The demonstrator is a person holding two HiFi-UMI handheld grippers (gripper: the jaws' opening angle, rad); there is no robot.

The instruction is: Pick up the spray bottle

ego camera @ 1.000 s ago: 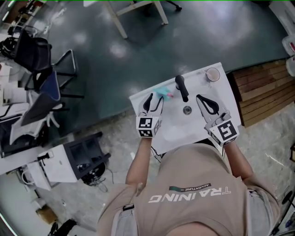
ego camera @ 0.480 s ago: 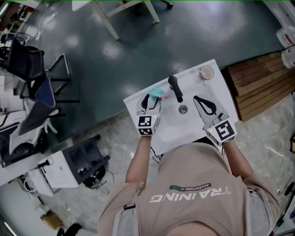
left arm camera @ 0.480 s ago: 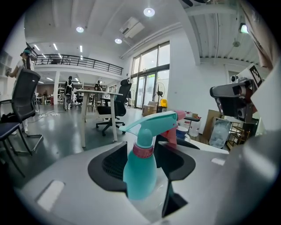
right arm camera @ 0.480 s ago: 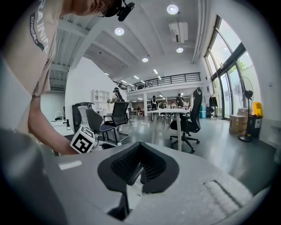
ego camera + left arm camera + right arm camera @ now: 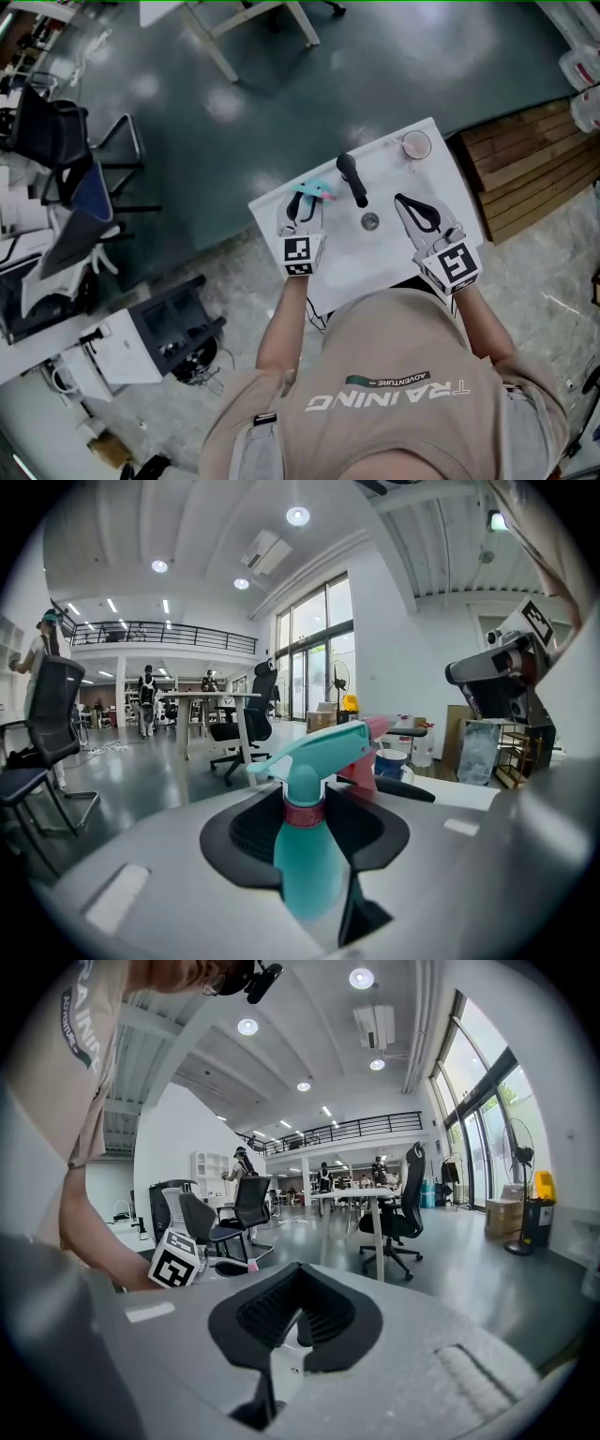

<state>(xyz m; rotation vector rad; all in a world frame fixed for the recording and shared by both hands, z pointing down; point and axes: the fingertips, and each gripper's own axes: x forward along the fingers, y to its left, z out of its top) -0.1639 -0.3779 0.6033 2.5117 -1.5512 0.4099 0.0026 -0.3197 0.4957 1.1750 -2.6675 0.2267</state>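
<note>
A teal spray bottle with a pink collar and trigger stands at the left of the small white table. In the left gripper view the spray bottle fills the gap between the black pads. My left gripper is closing on it, and both pads lie against the bottle's sides. On the right side of the table, my right gripper is shut with its tips touching. It holds nothing.
A black handle-shaped object lies on the table between the grippers, with a small round metal piece below it. A round cup sits at the far right corner. Wooden pallets lie to the right, office chairs to the left.
The left gripper's jaws stood wide on either side of the bottle and have narrowed onto it. The right gripper has kept still.
</note>
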